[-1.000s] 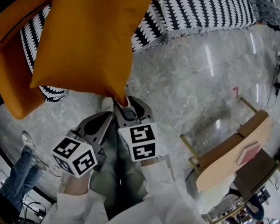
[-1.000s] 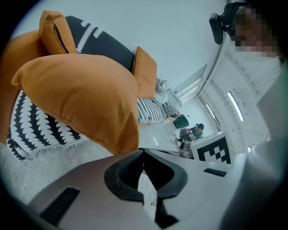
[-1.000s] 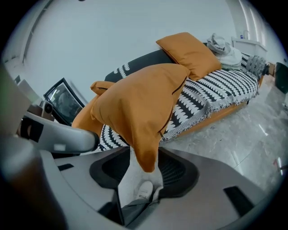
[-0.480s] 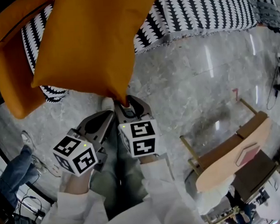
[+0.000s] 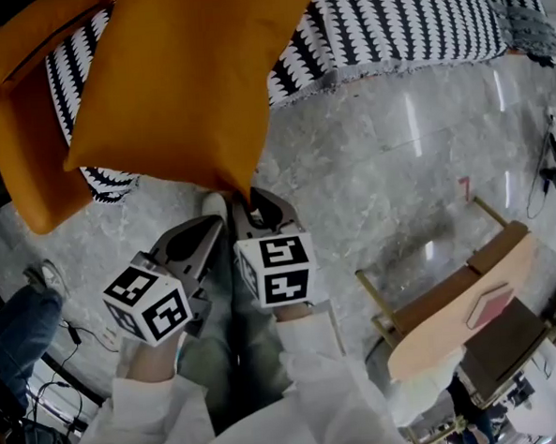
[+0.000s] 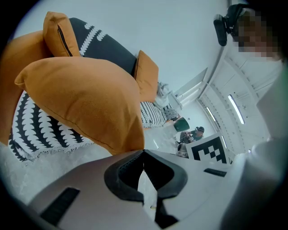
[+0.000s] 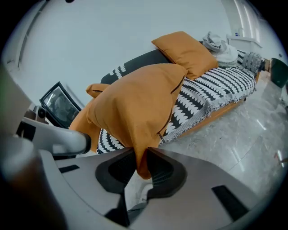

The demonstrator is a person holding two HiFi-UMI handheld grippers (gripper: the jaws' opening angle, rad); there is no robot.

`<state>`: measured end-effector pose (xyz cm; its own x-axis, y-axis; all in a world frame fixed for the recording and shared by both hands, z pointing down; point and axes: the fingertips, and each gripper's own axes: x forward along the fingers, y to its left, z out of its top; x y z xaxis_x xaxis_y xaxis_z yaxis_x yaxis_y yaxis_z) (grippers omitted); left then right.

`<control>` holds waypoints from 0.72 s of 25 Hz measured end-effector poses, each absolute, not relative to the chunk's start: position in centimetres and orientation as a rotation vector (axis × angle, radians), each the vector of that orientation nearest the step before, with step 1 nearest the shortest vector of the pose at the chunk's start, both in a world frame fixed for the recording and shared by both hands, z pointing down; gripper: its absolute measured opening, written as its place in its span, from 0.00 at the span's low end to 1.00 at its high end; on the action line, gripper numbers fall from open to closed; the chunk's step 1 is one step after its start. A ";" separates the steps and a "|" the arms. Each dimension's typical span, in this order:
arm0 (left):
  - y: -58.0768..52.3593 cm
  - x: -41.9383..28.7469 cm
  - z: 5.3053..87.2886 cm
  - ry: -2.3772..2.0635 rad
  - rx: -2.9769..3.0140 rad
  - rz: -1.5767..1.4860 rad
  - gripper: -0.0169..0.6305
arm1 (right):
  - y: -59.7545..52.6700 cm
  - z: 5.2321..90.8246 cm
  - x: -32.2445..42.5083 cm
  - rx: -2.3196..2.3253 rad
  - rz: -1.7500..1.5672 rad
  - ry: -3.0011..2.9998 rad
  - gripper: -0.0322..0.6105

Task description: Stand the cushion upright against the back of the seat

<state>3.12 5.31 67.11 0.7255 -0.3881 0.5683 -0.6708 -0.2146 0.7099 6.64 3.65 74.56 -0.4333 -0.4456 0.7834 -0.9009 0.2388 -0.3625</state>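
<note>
**Item 1. Sofa** [image 7: 211, 96]: long seat under a black-and-white patterned cover, with a dark backrest [image 7: 135, 63] along its far side. A second cushion [image 7: 186, 51], also orange, already leans there.

**Item 2. Cushion** [image 5: 175, 82]: large, orange, soft. It hangs in the air over the sofa's front edge and the marble floor [image 5: 396, 162], not yet on the seat.
Handling advice: a single corner hold will probably let it swing and fold. It is best carried over the seat and its lower edge set down close to the backrest. The top can then be tipped back until it leans, and only then let go. A second grip on another corner would likely steady it.

**Item 3. Right hand-held gripper** [image 7: 141, 155]: jaws have just been closing. They now pinch the cushion's lowest corner, with fabric bunched between the pads.

**Item 4. Left hand-held gripper** [image 6: 144, 152]: jaw tips meet with nothing between them. It sits just under that same corner and is free to assist.

**Item 5. Marker cubes** [image 5: 276, 273]: one per hand-held gripper, with black-and-white square codes.

**Writing:** no brand, label or legible text on the cushion, cover or grippers. The cube codes are patterns, not letters.
</note>
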 end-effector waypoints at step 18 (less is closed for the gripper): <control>4.0 2.7 63.2 -0.861 1.893 0.310 0.04 | 2.1 68.2 5.5 1.244 1.084 -2.088 0.11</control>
